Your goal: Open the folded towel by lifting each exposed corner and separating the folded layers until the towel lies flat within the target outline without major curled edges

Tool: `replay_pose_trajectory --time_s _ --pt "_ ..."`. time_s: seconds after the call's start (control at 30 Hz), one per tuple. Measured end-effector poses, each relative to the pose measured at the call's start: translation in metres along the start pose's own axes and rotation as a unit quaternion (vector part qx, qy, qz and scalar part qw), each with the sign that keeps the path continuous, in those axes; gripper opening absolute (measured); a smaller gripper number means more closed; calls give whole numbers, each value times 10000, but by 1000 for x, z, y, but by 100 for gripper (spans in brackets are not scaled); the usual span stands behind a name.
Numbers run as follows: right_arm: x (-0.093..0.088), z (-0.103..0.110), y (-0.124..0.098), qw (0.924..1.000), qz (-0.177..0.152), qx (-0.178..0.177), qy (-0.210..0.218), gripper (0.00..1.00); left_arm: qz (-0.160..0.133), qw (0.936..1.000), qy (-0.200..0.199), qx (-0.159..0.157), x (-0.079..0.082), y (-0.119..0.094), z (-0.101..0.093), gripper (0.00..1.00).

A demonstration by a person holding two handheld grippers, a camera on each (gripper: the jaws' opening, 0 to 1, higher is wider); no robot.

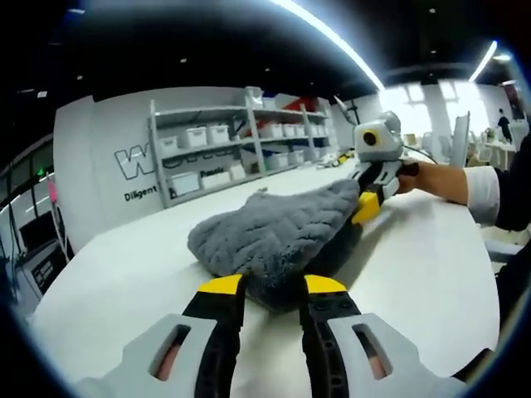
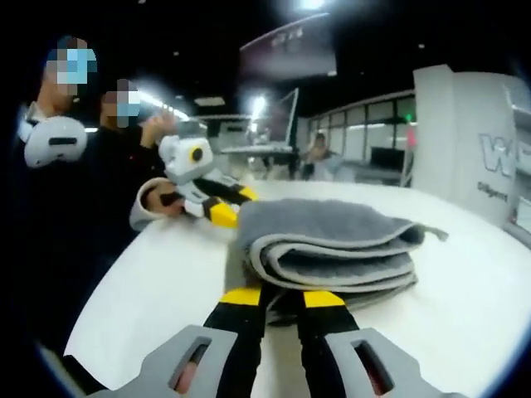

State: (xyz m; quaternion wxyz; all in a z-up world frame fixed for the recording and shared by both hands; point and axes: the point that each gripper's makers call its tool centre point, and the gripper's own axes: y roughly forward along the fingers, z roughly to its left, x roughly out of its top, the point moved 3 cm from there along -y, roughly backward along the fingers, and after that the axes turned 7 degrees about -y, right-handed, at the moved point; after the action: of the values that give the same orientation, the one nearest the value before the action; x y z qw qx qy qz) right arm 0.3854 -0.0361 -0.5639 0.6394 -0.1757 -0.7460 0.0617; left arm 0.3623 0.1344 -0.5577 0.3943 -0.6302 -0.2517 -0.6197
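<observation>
A grey plush towel lies folded in several layers on a white table. In the left gripper view my left gripper is closed on the towel's near edge, with grey cloth between its yellow tips. My right gripper comes in from the right and pinches the raised far corner. In the right gripper view the stacked folds of the towel face me, and my right gripper has the lower layers between its jaws. My left gripper sits at the towel's far left edge.
Grey shelves with white bins stand behind the table by a white wall. A person's hand holds the right gripper. People stand close to the table's left edge. Bare tabletop surrounds the towel.
</observation>
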Motion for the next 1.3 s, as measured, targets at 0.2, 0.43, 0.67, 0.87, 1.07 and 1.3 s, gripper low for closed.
replay_pose_trajectory --time_s 0.2,0.43,0.67,0.87,1.07,1.3 --pt "0 -4 -1 9999 12 -70 -156 20 14 10000 27 0 -1 0 1 26" --pt "2 -3 -1 9995 2 -65 -320 27 22 10000 81 16 -1 1 1 27" --pt "3 -7 -2 9988 36 -198 -447 31 -19 9999 73 76 1 1 4 33" --pt "4 -7 0 9981 68 -254 -564 36 -69 9999 95 71 2 0 2 34" --pt "5 -10 0 9972 89 -352 -647 42 -121 9998 121 65 4 -1 1 34" --pt "3 -10 2 9965 151 -378 -730 43 -169 9997 157 29 6 -1 -1 37"
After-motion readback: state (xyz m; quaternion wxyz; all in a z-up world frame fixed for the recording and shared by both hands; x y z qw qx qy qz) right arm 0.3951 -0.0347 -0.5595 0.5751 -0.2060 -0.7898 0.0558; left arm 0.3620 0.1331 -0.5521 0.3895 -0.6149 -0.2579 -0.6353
